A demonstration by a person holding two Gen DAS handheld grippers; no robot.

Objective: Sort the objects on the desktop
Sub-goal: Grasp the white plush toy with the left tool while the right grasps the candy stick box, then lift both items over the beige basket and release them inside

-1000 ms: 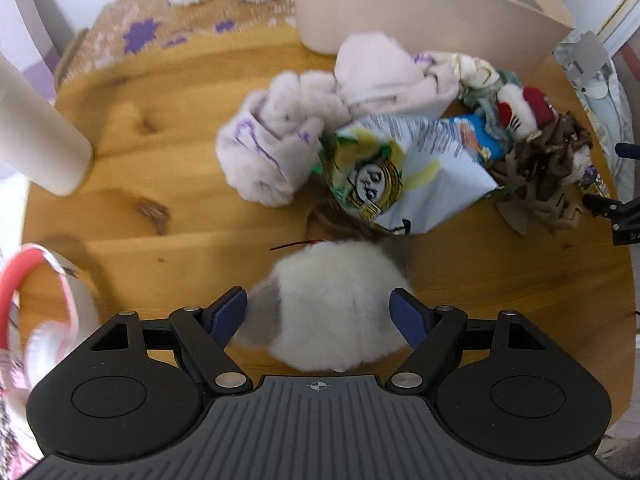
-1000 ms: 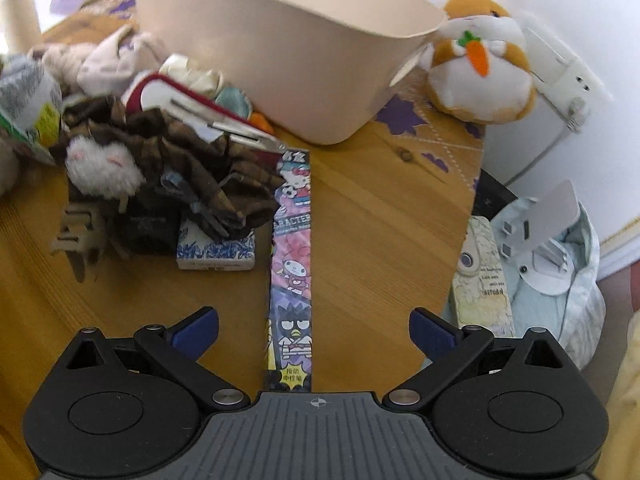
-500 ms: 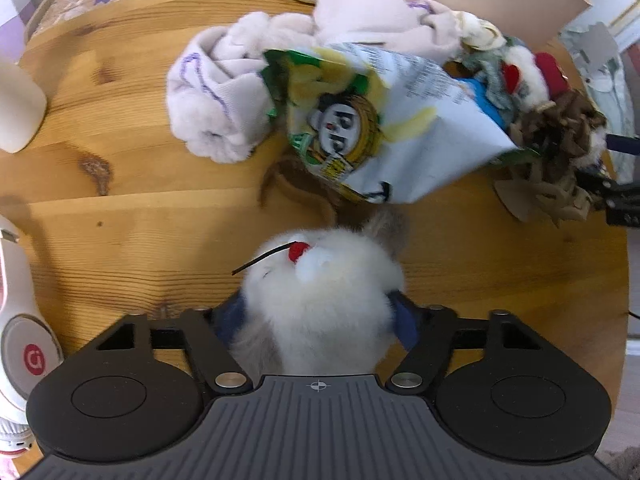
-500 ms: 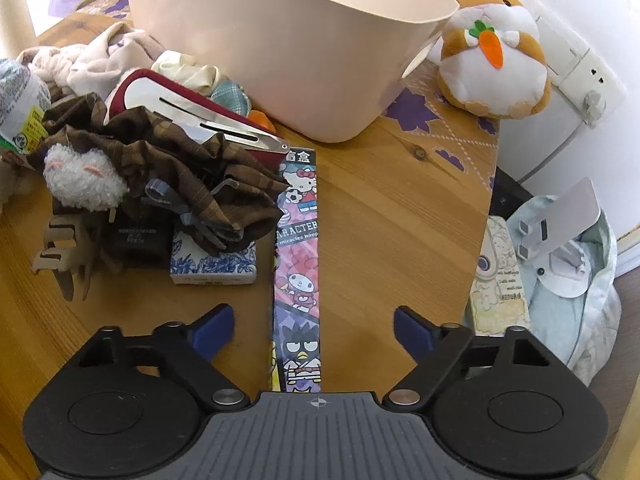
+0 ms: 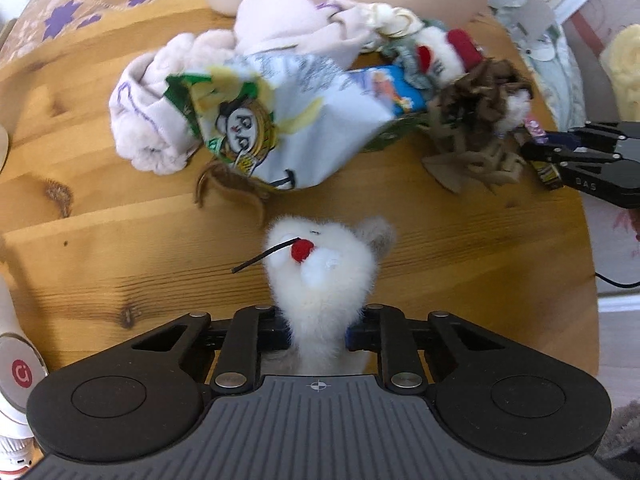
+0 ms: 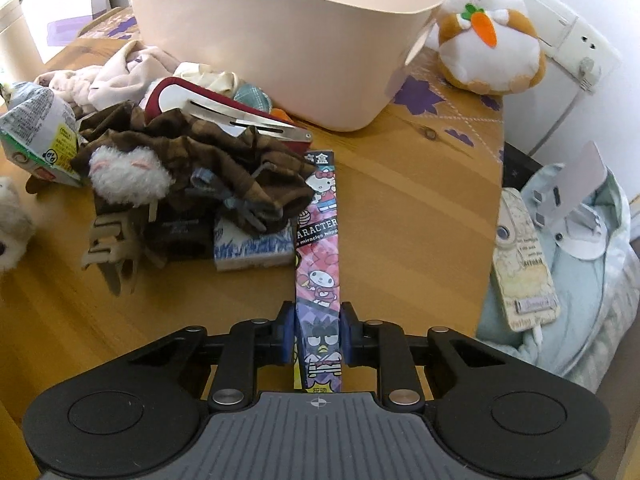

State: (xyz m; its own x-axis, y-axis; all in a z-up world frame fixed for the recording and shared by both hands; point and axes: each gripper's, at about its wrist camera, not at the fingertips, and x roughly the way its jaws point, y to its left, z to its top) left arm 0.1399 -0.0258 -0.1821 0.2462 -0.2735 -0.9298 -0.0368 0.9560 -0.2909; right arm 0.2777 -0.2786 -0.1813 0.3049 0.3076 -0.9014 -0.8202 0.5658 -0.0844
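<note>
My left gripper [image 5: 318,330] is shut on a white fluffy plush toy [image 5: 324,268] with a red nose, held over the wooden table [image 5: 120,248]. My right gripper [image 6: 318,338] is shut on a long cartoon-printed box [image 6: 319,248] that lies on the table; it also shows at the right in the left wrist view [image 5: 576,156]. A beige basket [image 6: 280,36] stands at the back. A pile lies before it: snack bag [image 5: 288,120], pale pink cloth [image 5: 160,108], brown cloth [image 6: 192,160], hair clip [image 6: 112,248].
An orange-and-white plush with a carrot [image 6: 488,32] sits right of the basket. White headphones [image 5: 16,376] lie at the table's left edge. A beige cylinder [image 6: 16,40] stands far left. The table's right edge [image 6: 492,240] drops to bedding and a phone case [image 6: 520,272].
My left gripper closed tighter on the white plush and lifted it. My right gripper closed from wide open onto the near end of the cartoon box.
</note>
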